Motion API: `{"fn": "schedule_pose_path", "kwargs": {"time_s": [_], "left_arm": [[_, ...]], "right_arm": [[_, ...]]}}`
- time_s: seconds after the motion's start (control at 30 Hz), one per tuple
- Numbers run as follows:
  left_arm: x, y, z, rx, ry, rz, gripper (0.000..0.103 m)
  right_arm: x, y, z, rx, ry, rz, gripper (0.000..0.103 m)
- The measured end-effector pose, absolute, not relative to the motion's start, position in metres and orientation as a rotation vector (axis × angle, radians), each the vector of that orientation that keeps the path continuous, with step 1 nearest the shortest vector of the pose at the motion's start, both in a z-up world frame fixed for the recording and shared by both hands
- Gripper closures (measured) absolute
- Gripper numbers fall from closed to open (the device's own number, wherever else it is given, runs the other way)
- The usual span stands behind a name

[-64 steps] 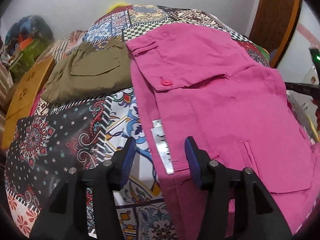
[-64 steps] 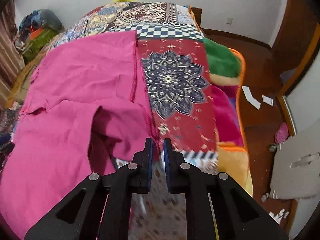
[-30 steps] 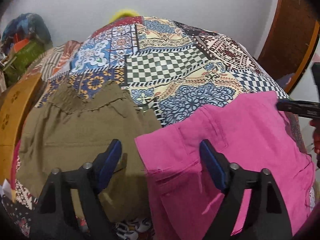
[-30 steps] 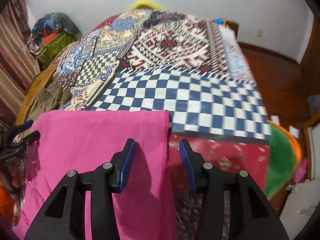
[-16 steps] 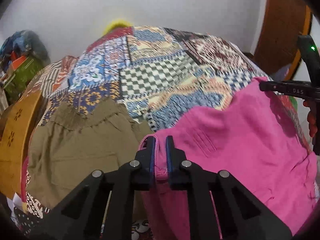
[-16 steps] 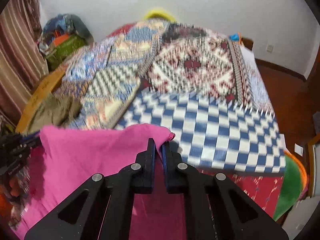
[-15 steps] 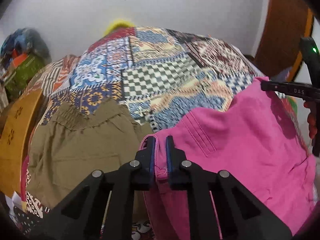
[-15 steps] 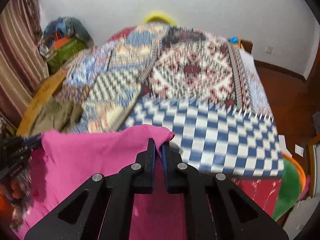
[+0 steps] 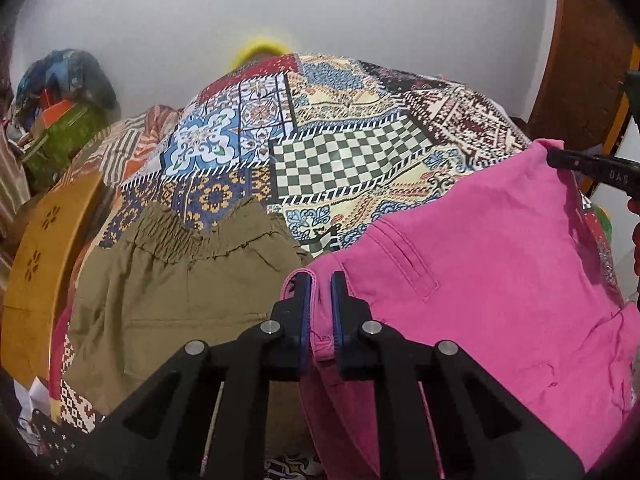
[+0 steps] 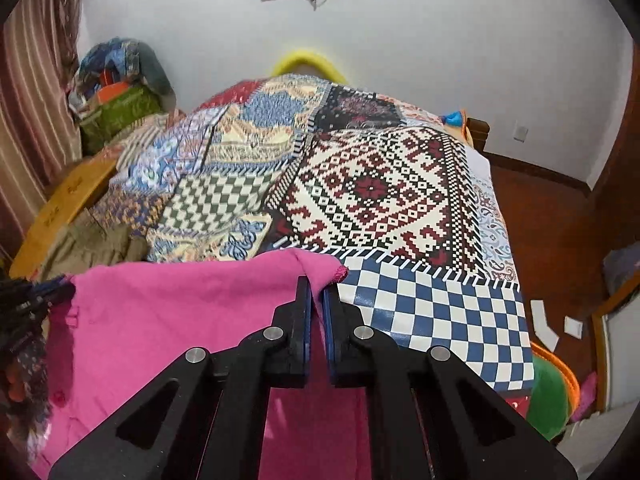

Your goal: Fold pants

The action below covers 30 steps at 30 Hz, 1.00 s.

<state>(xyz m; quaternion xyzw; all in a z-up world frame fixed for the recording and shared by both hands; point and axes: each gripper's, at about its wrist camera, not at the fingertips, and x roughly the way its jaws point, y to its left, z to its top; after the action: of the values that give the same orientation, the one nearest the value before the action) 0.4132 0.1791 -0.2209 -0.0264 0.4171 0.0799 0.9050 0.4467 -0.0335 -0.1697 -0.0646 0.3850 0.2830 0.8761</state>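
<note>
Your left gripper (image 9: 319, 280) has its jaws pinching one corner of the pink pants (image 9: 480, 272), and your right gripper (image 10: 317, 286) has its jaws pressed together on the opposite corner of the same edge. The pants hang between them, raised above the patchwork bedspread (image 10: 380, 196). A pair of olive shorts (image 9: 176, 280) lies flat on the bed just beside your left gripper.
</note>
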Motion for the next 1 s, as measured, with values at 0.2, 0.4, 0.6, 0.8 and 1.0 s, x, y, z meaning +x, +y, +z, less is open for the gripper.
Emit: {"fn": "schedule_pose_path", "kwargs": {"time_s": [0.2, 0.4, 0.6, 0.8, 1.0], "left_arm": [[0.397, 0.176, -0.188, -0.089, 0.808, 0.127, 0.094], [0.368, 0.160, -0.142, -0.098, 0.737, 0.083, 0.094], [0.330, 0.140, -0.098, -0.074, 0.667, 0.049, 0.094], [0.291, 0.126, -0.080, -0.054, 0.654, 0.008, 0.094], [0.257, 0.115, -0.083, -0.046, 0.660, -0.017, 0.094]], "right_arm": [[0.418, -0.050, -0.131, -0.070, 0.731, 0.649, 0.098], [0.369, -0.068, -0.091, -0.059, 0.663, 0.692, 0.098], [0.339, -0.087, -0.059, -0.029, 0.616, 0.704, 0.098], [0.307, -0.106, -0.052, -0.003, 0.606, 0.714, 0.098], [0.283, -0.118, -0.061, 0.031, 0.630, 0.726, 0.098]]}}
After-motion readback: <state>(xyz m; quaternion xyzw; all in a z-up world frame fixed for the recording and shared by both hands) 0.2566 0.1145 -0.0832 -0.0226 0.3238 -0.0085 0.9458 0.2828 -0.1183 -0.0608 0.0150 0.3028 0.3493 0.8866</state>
